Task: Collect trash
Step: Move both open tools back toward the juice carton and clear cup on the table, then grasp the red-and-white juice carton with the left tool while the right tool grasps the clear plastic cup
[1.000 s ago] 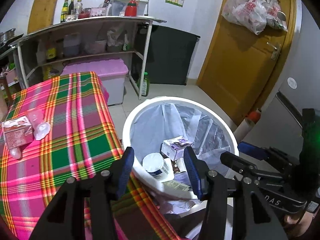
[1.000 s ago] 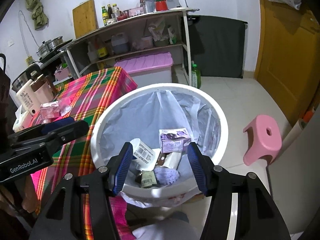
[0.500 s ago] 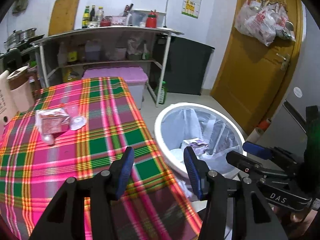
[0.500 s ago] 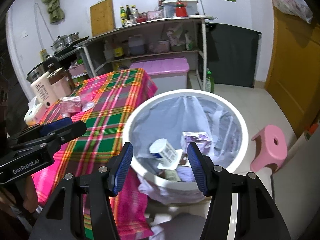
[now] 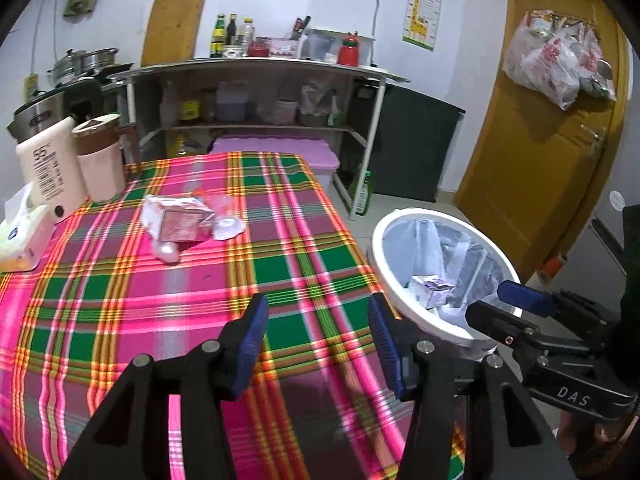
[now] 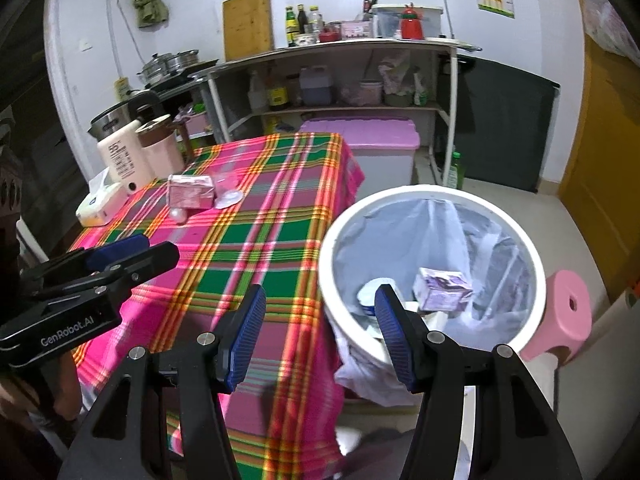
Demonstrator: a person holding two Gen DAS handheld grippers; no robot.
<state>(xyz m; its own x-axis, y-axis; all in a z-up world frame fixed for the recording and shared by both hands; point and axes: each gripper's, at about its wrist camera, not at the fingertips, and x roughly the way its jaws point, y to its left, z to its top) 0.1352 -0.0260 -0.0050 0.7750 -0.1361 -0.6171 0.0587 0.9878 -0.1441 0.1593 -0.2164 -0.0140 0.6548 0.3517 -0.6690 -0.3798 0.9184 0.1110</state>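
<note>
A: From the left wrist view, our left claw stands with its jaws apart and nothing between them, above the plaid counter. The step in hand, as we judge it, is reaching for the leftover trash. We should aim toward eleven o'clock, where the pink carton lies on its side.

B: Agreed. Around it we see crumpled clear wrap, a white lid-like piece at its three o'clock and a small pale lump at its seven o'clock. We ought to take the carton across its flat faces, since the wrap looks slippery.

A: The bin sits at three o'clock, just beside the counter edge, lined with a bag, a purple box inside.

B: In the right wrist view, our right claw is likewise spread and empty, over the counter's near edge. The carton is at eleven o'clock, well apart from us.

A: And the bin is at two o'clock, holding the purple box and a white tub. We'd keep clear of the tissue box and the cream bottle; those look like keepers.
</note>
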